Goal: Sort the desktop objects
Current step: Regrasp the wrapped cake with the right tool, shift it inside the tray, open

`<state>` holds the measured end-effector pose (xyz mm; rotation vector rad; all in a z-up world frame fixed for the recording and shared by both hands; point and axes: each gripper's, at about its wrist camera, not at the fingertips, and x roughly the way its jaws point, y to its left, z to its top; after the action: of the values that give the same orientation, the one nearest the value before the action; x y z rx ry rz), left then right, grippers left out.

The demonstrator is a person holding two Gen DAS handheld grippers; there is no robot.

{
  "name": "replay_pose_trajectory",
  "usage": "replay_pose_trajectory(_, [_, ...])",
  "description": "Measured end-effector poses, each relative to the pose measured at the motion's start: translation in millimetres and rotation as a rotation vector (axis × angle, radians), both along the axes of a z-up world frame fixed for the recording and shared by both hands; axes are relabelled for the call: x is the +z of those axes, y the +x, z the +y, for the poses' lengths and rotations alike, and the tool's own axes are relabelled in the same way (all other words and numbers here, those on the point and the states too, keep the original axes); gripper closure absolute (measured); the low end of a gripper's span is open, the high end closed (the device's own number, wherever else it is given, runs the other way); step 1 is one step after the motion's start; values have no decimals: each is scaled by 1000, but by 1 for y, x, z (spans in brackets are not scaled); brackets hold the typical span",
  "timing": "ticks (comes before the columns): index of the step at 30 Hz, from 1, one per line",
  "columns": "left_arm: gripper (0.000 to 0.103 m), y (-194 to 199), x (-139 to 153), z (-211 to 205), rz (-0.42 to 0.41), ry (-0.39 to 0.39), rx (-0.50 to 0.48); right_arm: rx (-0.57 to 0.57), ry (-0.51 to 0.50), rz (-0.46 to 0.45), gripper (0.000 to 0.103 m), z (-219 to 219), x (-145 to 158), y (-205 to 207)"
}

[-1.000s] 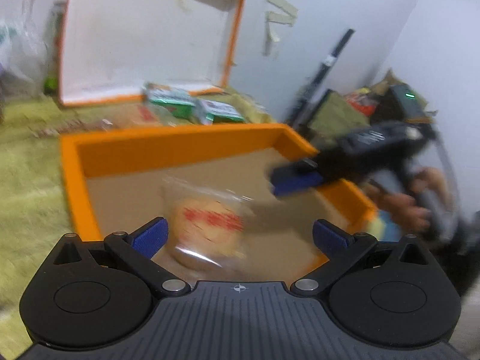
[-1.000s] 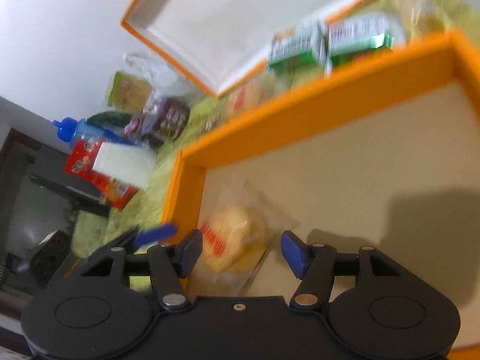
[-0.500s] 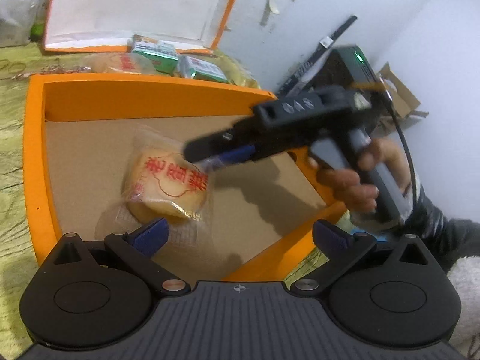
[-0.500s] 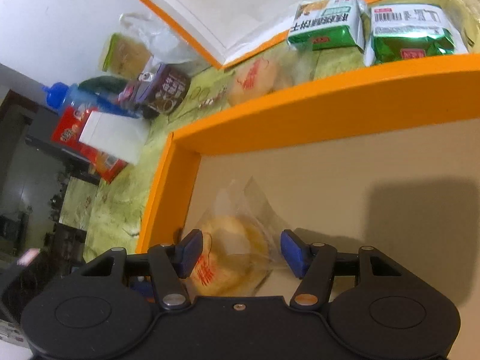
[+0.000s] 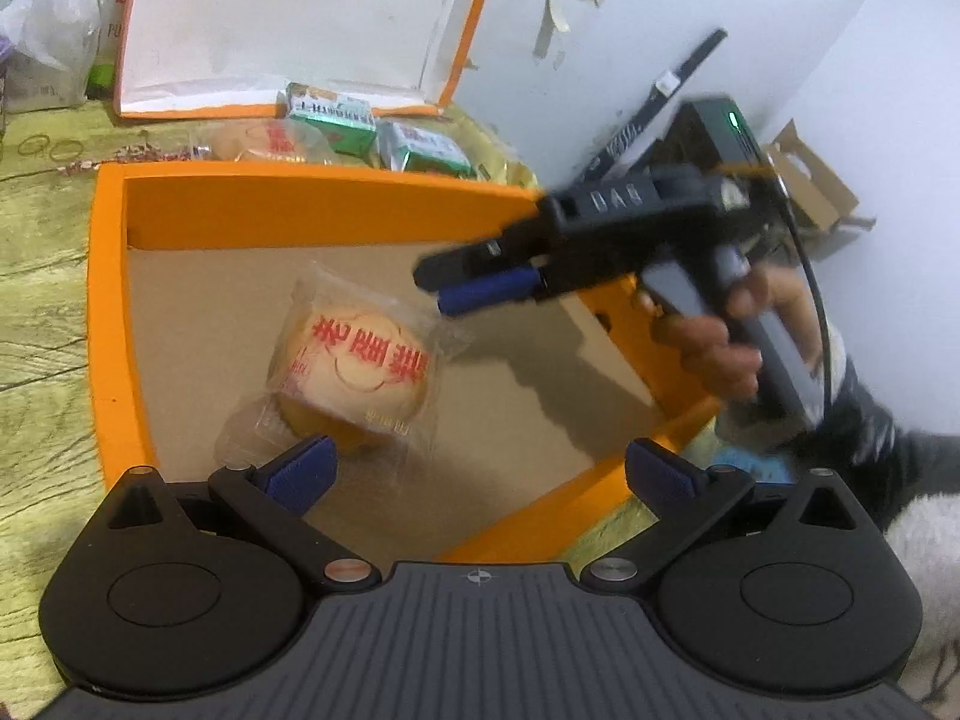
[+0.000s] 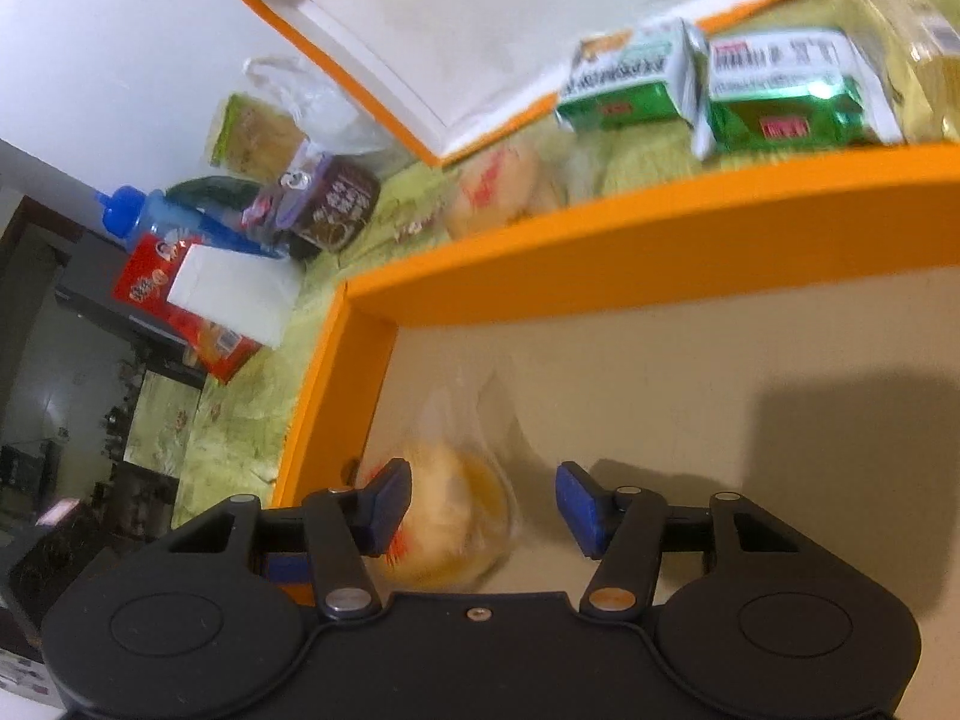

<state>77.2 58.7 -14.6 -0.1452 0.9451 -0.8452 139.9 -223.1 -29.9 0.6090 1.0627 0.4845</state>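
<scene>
Pulled back from the wrapped pastry (image 5: 354,372), the right hand-held gripper (image 5: 474,291) hovers narrow and empty above the orange box (image 5: 114,324); the pastry lies inside; the left hand-held gripper (image 5: 477,474) gapes wide; green packets (image 6: 714,90) wait outside on the table.

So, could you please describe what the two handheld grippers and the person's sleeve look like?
Both grippers are black, with two round discs, silver pivot pins and blue finger pads. The left gripper has a ribbed grey top. The right gripper has a grey pistol handle, raised lettering, a black cable and a green light. The sleeve is dark, with white fleece below.
</scene>
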Motion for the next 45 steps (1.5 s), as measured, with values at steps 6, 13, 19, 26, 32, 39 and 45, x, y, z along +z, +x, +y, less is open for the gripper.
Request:
replay_pose_trajectory(6, [0, 5, -3, -15, -13, 117, -10, 64, -8, 27, 61, 17, -13, 11])
replay_pose_trajectory(13, [0, 16, -3, -16, -18, 95, 42, 70, 62, 70, 66, 3, -20, -9])
replay_pose_trajectory(19, [0, 29, -6, -26, -42, 82, 64, 82, 131, 144, 66, -2, -30, -24])
replay_pose_trajectory(26, [0, 20, 2, -4, -88, -7, 101, 32, 204, 196, 52, -14, -37, -23])
replay_pose_trajectory(32, [0, 14, -3, 9, -70, -5, 86, 36, 194, 199, 37, -12, -36, -15])
replay_pose_trajectory(39, [0, 24, -6, -2, -98, 41, 42, 51, 163, 209, 59, 10, -38, -4])
replay_pose_trajectory(45, [0, 31, -7, -10, -127, 79, 5, -4, 141, 204, 60, 14, -33, 5])
